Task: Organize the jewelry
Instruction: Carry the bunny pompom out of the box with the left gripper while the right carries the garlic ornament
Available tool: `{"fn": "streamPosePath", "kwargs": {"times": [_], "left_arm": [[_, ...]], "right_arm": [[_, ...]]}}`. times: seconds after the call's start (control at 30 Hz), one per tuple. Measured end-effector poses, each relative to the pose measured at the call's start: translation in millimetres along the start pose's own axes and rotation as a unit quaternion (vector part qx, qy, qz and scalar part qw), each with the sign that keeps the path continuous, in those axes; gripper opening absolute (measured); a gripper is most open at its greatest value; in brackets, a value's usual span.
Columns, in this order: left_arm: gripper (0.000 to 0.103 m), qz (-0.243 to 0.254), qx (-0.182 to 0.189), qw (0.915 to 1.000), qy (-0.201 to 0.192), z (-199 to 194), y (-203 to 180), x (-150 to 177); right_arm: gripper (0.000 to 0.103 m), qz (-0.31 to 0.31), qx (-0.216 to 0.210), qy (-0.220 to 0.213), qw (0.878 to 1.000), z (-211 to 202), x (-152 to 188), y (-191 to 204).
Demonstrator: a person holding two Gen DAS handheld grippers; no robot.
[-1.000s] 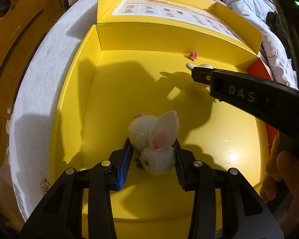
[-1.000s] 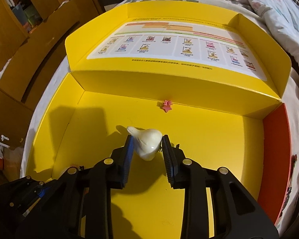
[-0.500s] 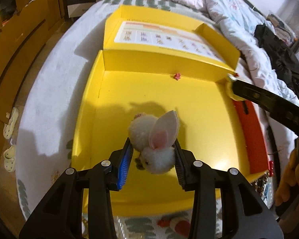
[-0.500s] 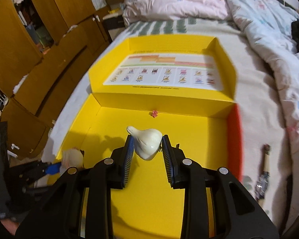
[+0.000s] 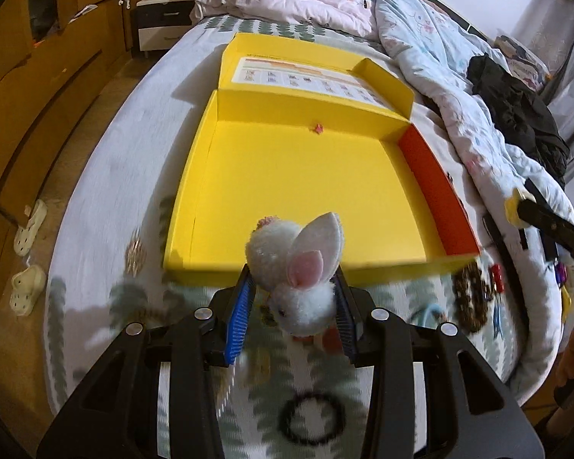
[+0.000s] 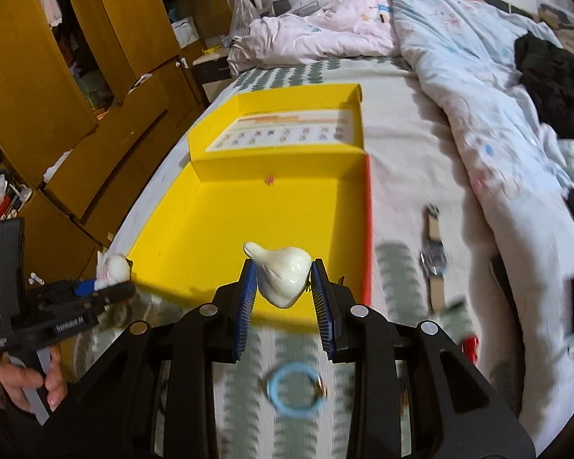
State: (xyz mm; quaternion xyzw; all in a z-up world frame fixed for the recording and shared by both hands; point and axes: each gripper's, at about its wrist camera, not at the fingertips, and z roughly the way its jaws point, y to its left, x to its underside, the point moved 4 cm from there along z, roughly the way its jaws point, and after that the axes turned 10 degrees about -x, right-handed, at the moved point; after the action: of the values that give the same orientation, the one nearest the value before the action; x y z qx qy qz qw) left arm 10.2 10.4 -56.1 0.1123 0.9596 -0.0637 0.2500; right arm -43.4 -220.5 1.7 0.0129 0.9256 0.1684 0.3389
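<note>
Left wrist view: my left gripper [image 5: 294, 298] clamps the fluffy rabbit clip [image 5: 298, 267] above the yellow box's [image 5: 195, 191] near edge. Right wrist view: my right gripper [image 6: 283, 287] clamps the cream garlic-shaped charm [image 6: 283, 271]; carry both steadily without squeezing harder.

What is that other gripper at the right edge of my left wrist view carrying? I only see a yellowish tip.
Observer: The right gripper is shut on a glossy cream teardrop-shaped ornament with a small knob at one end.
Operator: Is anything lying under it?
Observer: Yes, a light blue ring on the patterned bedspread, in front of the yellow box.
Operator: Anything to the right of the box that I can't make out?
Observer: A wristwatch with a pale strap lies on the bedspread beside the box's red side wall.
Operator: And my own gripper, from there?
Observer: The left gripper shows at the left, a hand on its handle, with the white bunny pom-pom at its tip.
</note>
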Motion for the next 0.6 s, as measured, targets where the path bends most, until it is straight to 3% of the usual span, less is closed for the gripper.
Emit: {"fn": "streamPosePath", "kwargs": {"times": [0.33, 0.6], "left_arm": [[0.04, 0.0, -0.001, 0.9998, 0.018, -3, 1, 56], [0.04, -0.001, 0.004, 0.9996, 0.028, 2, -2, 75]], "right_arm": [[0.03, 0.029, 0.012, 0.019, 0.999, -22, 89, -16], [0.03, 0.052, 0.017, 0.026, 0.998, -24, 126, -27]]}}
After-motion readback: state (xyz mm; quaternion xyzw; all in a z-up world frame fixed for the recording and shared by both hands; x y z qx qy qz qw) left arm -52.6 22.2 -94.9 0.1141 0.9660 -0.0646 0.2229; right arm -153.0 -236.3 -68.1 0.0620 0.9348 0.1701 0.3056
